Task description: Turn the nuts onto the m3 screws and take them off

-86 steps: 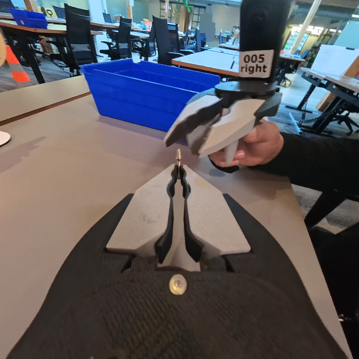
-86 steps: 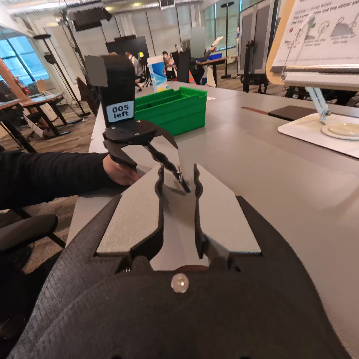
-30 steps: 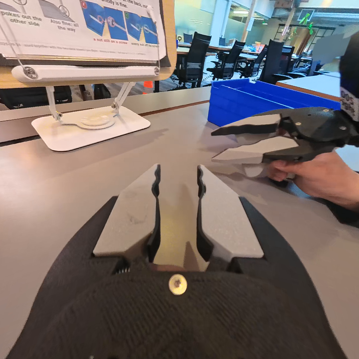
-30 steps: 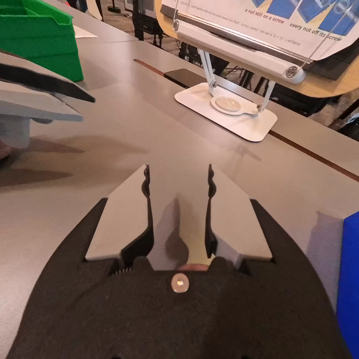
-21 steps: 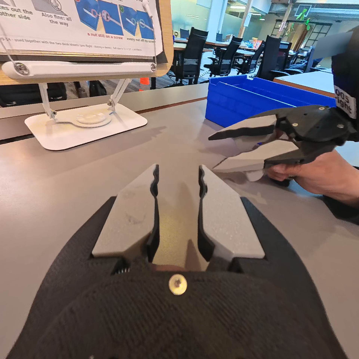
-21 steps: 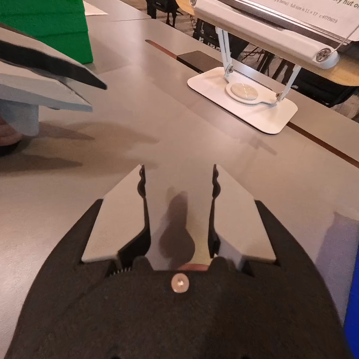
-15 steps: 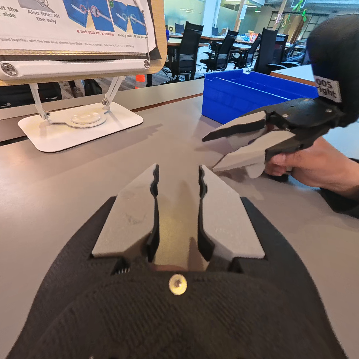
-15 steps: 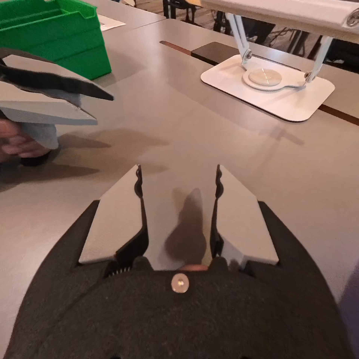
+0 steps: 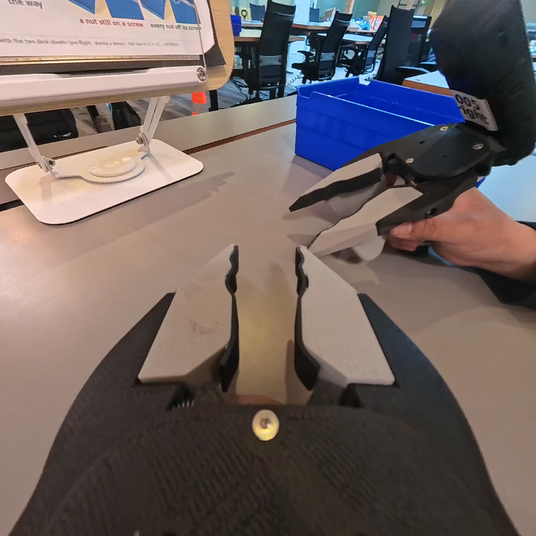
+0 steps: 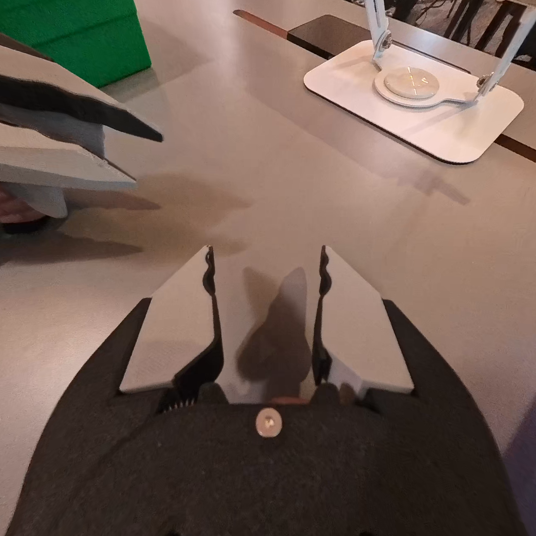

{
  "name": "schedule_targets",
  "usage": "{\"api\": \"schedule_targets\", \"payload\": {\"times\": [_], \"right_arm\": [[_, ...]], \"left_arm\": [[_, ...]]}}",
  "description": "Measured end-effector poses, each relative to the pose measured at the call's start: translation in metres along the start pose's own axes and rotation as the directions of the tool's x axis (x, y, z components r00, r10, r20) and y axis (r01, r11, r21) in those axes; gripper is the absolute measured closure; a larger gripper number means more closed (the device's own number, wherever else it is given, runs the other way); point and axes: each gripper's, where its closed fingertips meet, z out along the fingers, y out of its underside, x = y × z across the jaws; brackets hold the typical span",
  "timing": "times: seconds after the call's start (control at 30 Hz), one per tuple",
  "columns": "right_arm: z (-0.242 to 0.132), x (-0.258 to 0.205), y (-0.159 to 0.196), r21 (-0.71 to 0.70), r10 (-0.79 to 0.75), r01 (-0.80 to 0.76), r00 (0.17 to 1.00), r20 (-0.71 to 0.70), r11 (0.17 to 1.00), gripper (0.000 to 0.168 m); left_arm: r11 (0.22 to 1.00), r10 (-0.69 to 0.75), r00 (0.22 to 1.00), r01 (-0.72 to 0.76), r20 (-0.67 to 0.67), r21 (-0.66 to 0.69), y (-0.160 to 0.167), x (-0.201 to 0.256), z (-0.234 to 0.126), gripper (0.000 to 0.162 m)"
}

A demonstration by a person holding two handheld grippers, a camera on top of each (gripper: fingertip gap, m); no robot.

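Left gripper: your left gripper (image 9: 266,255) hangs low over the grey table (image 9: 87,284), fingers parted by a clear gap with only bare tabletop between them; it holds nothing.

Right gripper: your right gripper (image 10: 265,251) is also spread, wider than the left one looks, and grips nothing (its shadow falls on the table between the fingers).

Right gripper from the left wrist view: it comes in from the right of the left gripper (image 9: 301,223), tilted nose-down, its lower finger tip just beside the left gripper's right finger tip. Whether they touch, you cannot tell.

Hand: your right hand (image 9: 464,235) wraps the handle under that gripper, behind and right of the left gripper.

Left gripper from the right wrist view: it enters at the left edge (image 10: 142,159), tips apart, pointing across in front of the right gripper.

White stand: its flat base (image 9: 101,185) sits on the table beyond and left of the left gripper, carrying a printed instruction sheet (image 9: 101,26) above.

Blue bin: the blue bin (image 9: 362,121) stands beyond and right of the left gripper, behind the right gripper.

Green bin: the green bin (image 10: 81,37) stands beyond the left gripper in the right wrist view.

Nuts and screws: no nut or M3 screw can be made out in either view, so you cannot tell where they lie.
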Motion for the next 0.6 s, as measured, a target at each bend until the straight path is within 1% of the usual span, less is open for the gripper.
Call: {"api": "schedule_targets", "payload": {"times": [0.13,0.3,0.4,0.5,0.6], "right_arm": [[0.0,-0.002,0.0,-0.003,-0.021,0.021,1.0,-0.002,1.0,0.099],[0.0,-0.006,0.0,0.0,-0.045,0.045,0.999,0.019,0.999,0.102],[0.0,-0.008,0.0,0.003,-0.061,0.061,0.998,0.019,0.998,0.102],[-0.001,-0.012,-0.002,0.018,-0.092,0.092,0.995,0.028,0.996,0.102],[-0.002,-0.017,-0.003,0.029,-0.112,0.111,0.993,0.046,0.993,0.102]], "left_arm": [[1.0,0.018,1.0,-0.018,0.002,-0.024,0.003,0.003,0.002,0.124],[0.997,-0.025,1.0,0.024,-0.015,-0.074,0.011,0.007,0.003,0.125],[0.997,-0.02,1.0,0.019,-0.016,-0.078,0.012,0.007,0.002,0.125],[0.994,0.006,0.998,-0.014,-0.067,-0.107,0.018,0.011,-0.005,0.123],[0.996,-0.017,0.996,0.009,-0.084,-0.093,0.018,0.009,-0.014,0.122]]}}
